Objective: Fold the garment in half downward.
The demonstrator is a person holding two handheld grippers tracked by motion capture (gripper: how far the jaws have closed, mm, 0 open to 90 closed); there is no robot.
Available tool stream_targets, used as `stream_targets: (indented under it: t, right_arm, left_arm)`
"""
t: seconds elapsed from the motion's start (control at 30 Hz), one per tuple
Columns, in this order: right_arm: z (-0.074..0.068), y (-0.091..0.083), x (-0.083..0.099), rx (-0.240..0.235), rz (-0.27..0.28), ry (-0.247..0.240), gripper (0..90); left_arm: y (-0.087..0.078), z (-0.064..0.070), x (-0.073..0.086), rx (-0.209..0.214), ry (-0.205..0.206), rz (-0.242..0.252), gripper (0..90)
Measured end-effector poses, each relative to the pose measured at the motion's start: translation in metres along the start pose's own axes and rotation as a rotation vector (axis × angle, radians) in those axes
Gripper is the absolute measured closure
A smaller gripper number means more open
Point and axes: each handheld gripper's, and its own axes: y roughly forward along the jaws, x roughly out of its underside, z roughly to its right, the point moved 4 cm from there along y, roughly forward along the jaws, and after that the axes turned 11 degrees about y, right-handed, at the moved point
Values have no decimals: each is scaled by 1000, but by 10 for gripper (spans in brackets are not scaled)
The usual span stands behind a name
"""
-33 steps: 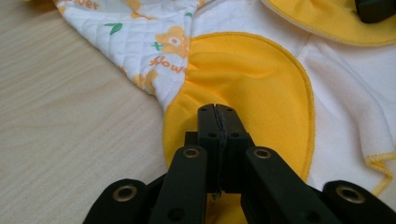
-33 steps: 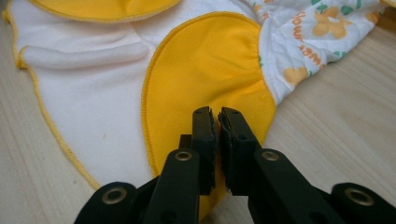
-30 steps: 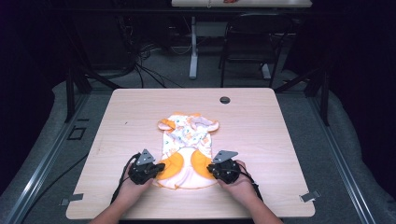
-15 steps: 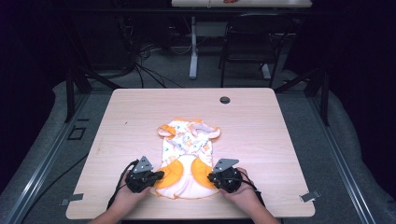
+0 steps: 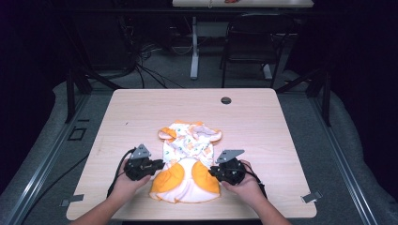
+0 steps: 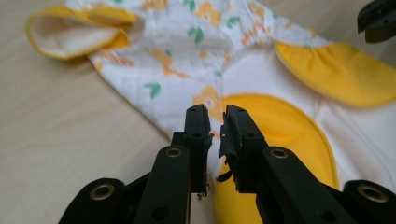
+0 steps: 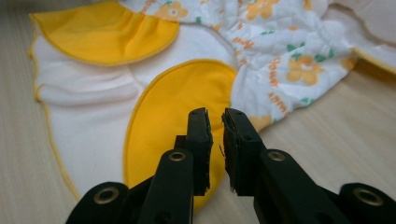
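A small baby garment (image 5: 187,164), white with orange flower print and yellow panels, lies flat on the near half of the wooden table (image 5: 263,117), its yellow-trimmed sleeves pointing away from the person. The left gripper (image 5: 157,165) sits at the garment's left edge, level with the left yellow panel, and the right gripper (image 5: 213,171) at its right edge beside the right yellow panel. In the left gripper view the two black jaws stand nearly together, with only a narrow slit between them, over the border of white print and yellow cloth; nothing is pinched between them. In the right gripper view the jaws show the same narrow slit, hovering over the edge of the yellow panel where it meets the bare table, holding no fabric.
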Motion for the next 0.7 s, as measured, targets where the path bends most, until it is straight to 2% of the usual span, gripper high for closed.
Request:
stream_targets:
  t: [0.13, 0.17, 0.2, 0.23, 0.27, 0.4, 0.43, 0.6, 0.7]
  right_arm:
    - [13, -3, -25, 19, -3, -3, 805]
    - [13, -3, -25, 19, -3, -3, 805]
    - [21, -4, -39, 28, 6, 13, 805]
    - [26, -4, -46, 38, 12, 19, 805]
    - [31, -4, -52, 49, 9, 23, 805]
    - [46, 7, -73, 72, 11, 40, 806]
    - [46, 7, -73, 72, 11, 40, 806]
    - [62, 39, -90, 105, -22, 58, 808]
    - [69, 52, -97, 120, -11, 77, 817]
  left_arm:
    - [1, -20, -25, -29, 2, 14, 780]
    - [1, -20, -25, -29, 2, 14, 780]
    - [3, -29, -34, -40, 4, 14, 779]
    - [5, -34, -38, -51, 13, 11, 780]
    - [7, -39, -42, -59, 22, 6, 784]
    - [21, -55, -49, -52, -1, 7, 808]
    - [21, -55, -49, -52, -1, 7, 807]
    - [49, -70, -54, -89, -2, -37, 804]
    - [59, -75, -56, -78, -20, -37, 816]
